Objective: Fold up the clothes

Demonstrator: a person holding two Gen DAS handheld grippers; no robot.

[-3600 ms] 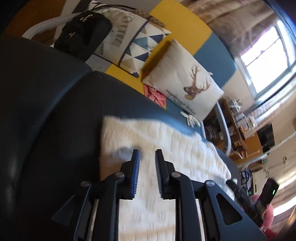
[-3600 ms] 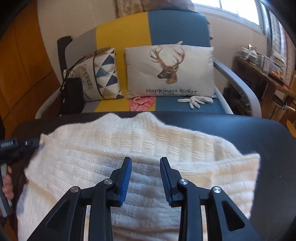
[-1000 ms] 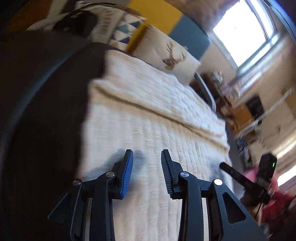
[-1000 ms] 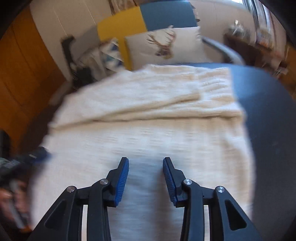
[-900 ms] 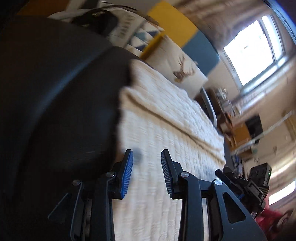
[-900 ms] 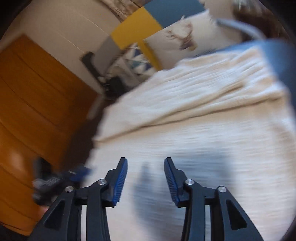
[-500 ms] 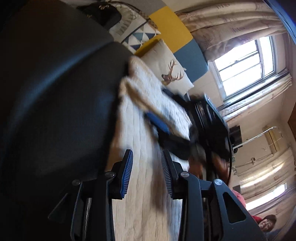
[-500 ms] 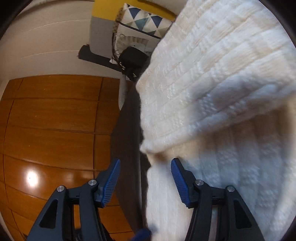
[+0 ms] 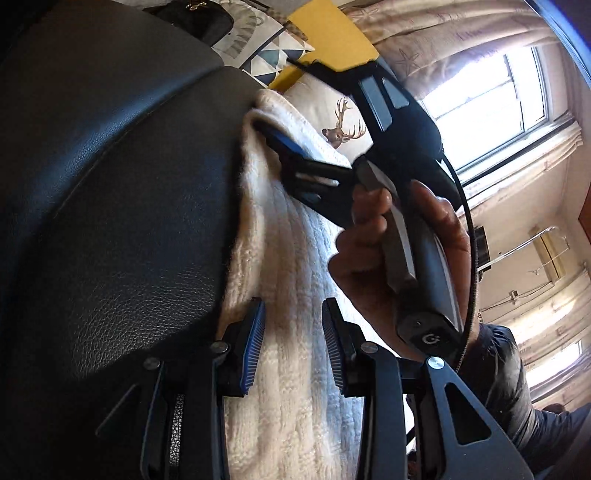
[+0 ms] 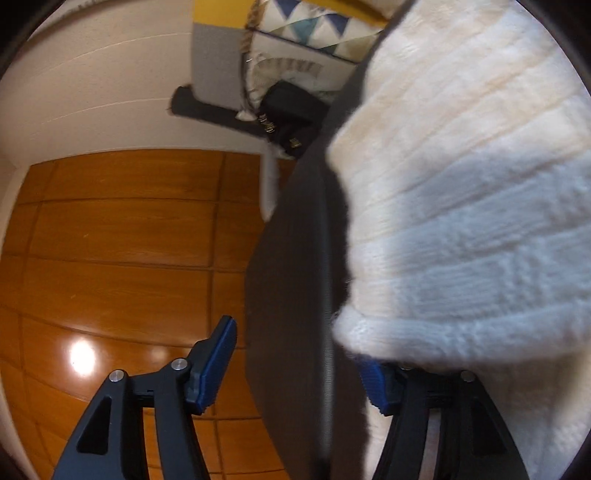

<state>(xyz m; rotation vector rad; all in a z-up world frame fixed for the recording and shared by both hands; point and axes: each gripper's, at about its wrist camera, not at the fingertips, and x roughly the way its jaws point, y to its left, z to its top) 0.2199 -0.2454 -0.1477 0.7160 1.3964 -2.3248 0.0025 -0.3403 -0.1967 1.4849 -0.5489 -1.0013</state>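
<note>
A deer cushion (image 9: 332,118) is leaning on the yellow sofa back (image 9: 328,33), beside a triangle-pattern cushion (image 9: 273,55). A black handbag (image 10: 291,118) is sitting below it. Sunlight is coming through the window (image 9: 487,107). The wooden floor (image 10: 122,258) is shining.

The cream knitted sweater (image 9: 280,280) lies spread on the dark leather-look bench (image 9: 110,221), its ribbed, blocky weave running in long bands. It's folded: a thick doubled layer sits on top at the far end, its rounded folded corner bulging just inside the bench's edge. In the right wrist view that upper layer (image 10: 461,203) fills the frame, fluffy and soft, part sunlit warm cream, part in cool shadow, with a plump rolled lip at its near corner hanging over the flatter layer beneath. The sweater's long side edge runs close along the bench's seam, fuzzy fibres standing out against the black surface.
</note>
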